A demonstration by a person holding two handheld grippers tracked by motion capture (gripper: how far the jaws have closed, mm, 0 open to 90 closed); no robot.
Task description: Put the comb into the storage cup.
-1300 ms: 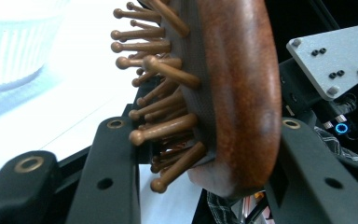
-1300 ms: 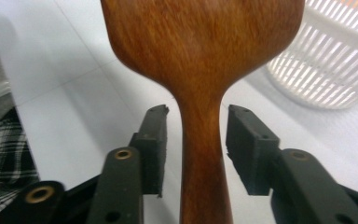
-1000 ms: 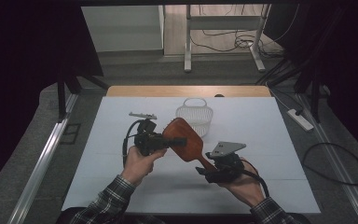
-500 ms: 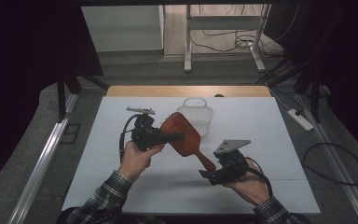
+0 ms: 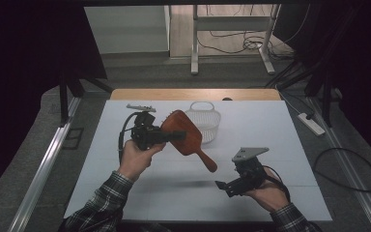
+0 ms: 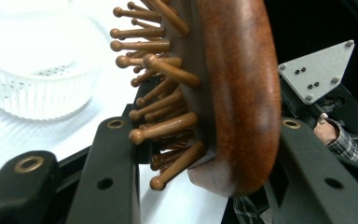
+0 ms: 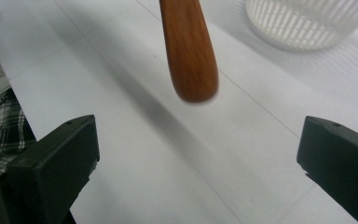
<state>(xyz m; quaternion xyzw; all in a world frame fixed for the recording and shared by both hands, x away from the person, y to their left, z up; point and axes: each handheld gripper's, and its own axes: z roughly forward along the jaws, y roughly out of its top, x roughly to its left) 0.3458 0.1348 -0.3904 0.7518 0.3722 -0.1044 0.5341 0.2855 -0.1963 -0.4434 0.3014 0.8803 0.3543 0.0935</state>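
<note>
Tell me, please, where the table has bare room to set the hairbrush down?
The table is bare right of the basket, along its left edge, and across the near strip between the hands. It is crowded mid-table, where the left gripper holds the hairbrush beside the basket.

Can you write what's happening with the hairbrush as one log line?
left gripper: shut on hairbrush head | right gripper: jaws just opened, off handle | basket: behind
</note>
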